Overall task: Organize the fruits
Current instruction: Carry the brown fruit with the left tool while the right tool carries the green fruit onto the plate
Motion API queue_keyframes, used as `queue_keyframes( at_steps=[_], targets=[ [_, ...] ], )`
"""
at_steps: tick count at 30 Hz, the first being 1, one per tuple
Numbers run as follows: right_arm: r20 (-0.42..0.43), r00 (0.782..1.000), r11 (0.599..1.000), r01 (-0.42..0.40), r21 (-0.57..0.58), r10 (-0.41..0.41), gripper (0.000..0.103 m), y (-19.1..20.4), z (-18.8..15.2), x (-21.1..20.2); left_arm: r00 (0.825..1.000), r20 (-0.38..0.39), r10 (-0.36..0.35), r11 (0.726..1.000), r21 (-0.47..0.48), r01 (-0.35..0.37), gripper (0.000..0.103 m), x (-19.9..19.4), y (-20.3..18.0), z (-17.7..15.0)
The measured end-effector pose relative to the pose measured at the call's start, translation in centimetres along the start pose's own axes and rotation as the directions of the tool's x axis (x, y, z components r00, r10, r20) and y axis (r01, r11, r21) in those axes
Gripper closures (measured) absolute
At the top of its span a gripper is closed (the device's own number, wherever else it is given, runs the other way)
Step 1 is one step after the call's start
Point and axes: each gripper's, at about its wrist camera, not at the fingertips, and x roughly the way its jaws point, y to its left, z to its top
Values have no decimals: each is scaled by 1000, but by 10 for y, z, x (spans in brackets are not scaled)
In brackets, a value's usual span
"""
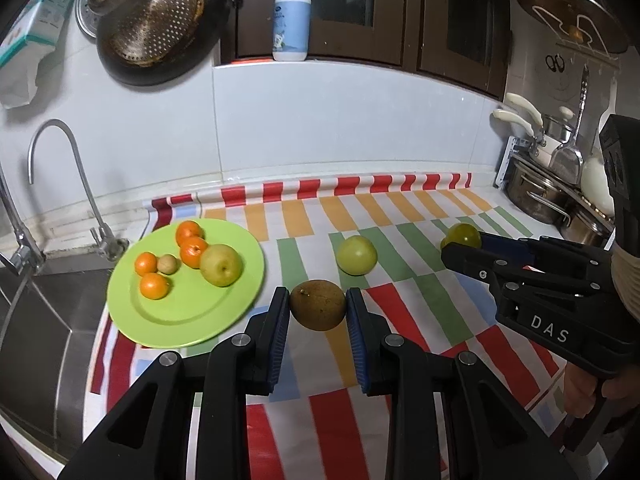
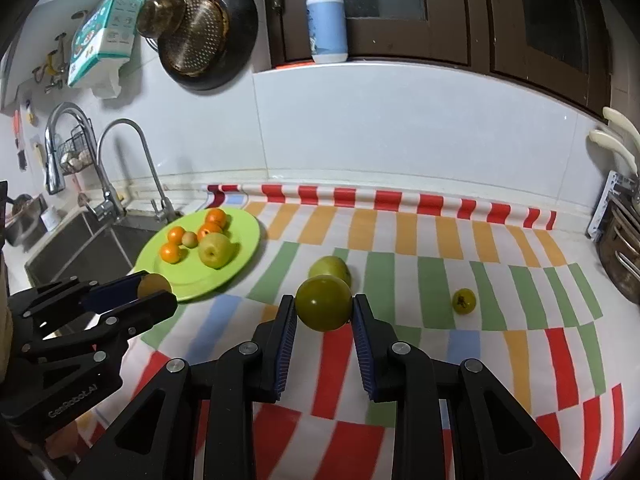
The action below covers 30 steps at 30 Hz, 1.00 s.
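Green plate (image 1: 240, 248) sits left of both loads: left hand-held gripper (image 1: 318, 310), clamped on the brown fruit (image 1: 317, 305), is nearer it than right hand-held gripper (image 2: 324, 308), clamped on the green fruit (image 2: 324, 302), farther right.

Both cameras ride on the hand-held grippers, close above the striped cloth (image 1: 400, 240), tilted downward and facing the far tiled wall. The left wrist view sits nearer the sink (image 1: 48, 320), with the green plate (image 1: 180, 320) close at its left. The right wrist view looks from further right. Each catches the other gripper at its edge; both share plate, cloth, faucet (image 2: 132, 160) and soap bottle (image 2: 326, 20).
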Motion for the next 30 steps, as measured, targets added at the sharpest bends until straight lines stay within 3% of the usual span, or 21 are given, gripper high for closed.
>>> queue_keyframes(
  at_steps=[11, 30],
  targets=[
    [32, 999, 1000, -13, -9, 14, 74, 40, 7, -1, 999, 29, 15, 1000, -6, -15, 74, -15, 37, 2],
    [23, 997, 996, -76, -56, 77, 74, 118, 23, 37, 998, 33, 57, 998, -27, -56, 74, -15, 121, -2]
  ],
)
